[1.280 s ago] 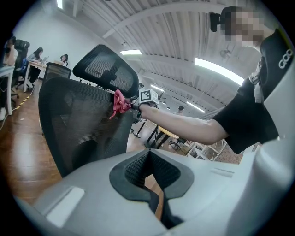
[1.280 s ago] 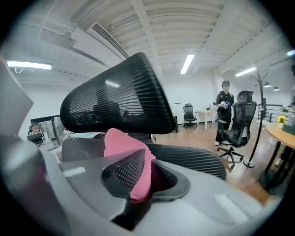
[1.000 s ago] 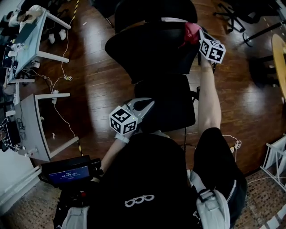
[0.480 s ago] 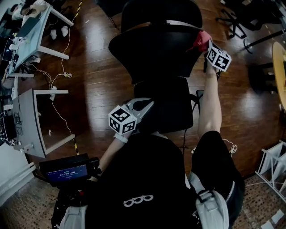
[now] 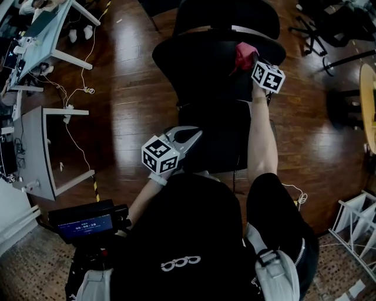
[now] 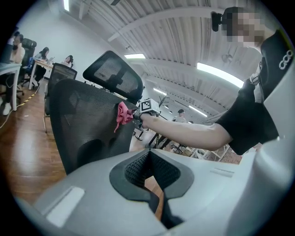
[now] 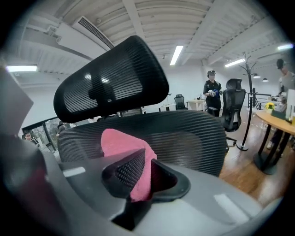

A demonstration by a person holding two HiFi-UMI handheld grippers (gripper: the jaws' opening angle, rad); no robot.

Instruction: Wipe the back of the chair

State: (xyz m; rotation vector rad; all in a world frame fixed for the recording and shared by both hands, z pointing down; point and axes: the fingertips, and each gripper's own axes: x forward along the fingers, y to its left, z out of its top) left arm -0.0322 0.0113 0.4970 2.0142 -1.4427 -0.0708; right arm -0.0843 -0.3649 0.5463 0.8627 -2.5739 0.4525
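The black mesh chair back [image 5: 202, 64] stands in front of me with its headrest [image 5: 229, 17] above. My right gripper [image 5: 254, 67] is shut on a pink cloth [image 5: 242, 54] and holds it against the upper right part of the back. In the right gripper view the cloth [image 7: 124, 145] sits between the jaws of that gripper [image 7: 145, 173], right before the mesh [image 7: 193, 138]. My left gripper [image 5: 191, 135] hangs low over the seat [image 5: 220, 138], shut and holding nothing. The left gripper view shows the left gripper [image 6: 150, 159], with the cloth [image 6: 122, 114] on the back [image 6: 83, 124] beyond it.
Two light desks [image 5: 35, 147] with cables on the wooden floor stand at the left. Other office chairs [image 5: 329, 23] are at the far right, with a round wooden table [image 5: 369, 88] and a white rack [image 5: 358, 226] nearby. People sit and stand in the background.
The right gripper has carried the pink cloth from the right edge of the chair back inward to the left. The left gripper has stayed where it was.
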